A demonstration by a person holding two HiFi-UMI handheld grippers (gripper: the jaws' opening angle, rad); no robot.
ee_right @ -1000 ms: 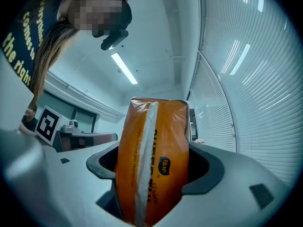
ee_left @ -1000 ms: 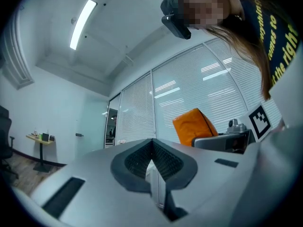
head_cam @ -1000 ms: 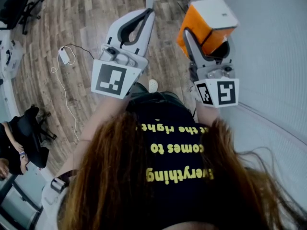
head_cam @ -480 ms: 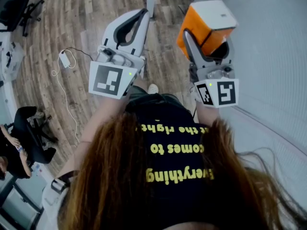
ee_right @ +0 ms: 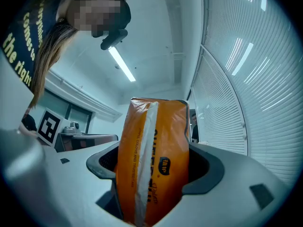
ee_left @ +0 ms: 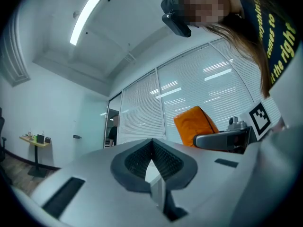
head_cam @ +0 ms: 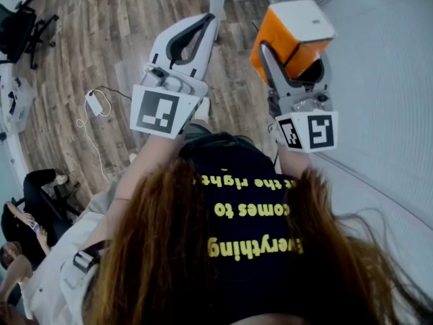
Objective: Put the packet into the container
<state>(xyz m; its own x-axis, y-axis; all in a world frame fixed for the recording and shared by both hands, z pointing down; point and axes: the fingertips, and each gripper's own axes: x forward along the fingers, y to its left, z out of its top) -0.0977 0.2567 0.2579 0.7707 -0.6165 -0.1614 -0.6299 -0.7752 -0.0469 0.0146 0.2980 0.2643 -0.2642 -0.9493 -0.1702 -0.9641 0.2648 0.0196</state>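
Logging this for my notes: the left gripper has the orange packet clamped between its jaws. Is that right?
Not quite: it is the right gripper that has the orange packet clamped between its jaws, as the right gripper view shows. The left gripper has its jaws together with nothing between them, seen in the left gripper view.

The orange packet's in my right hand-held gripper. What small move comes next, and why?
Probably turn to find the container, with the right hand-held gripper clamped on the orange packet: no view shows a container, only wood floor below. The left hand-held gripper is shut and empty.
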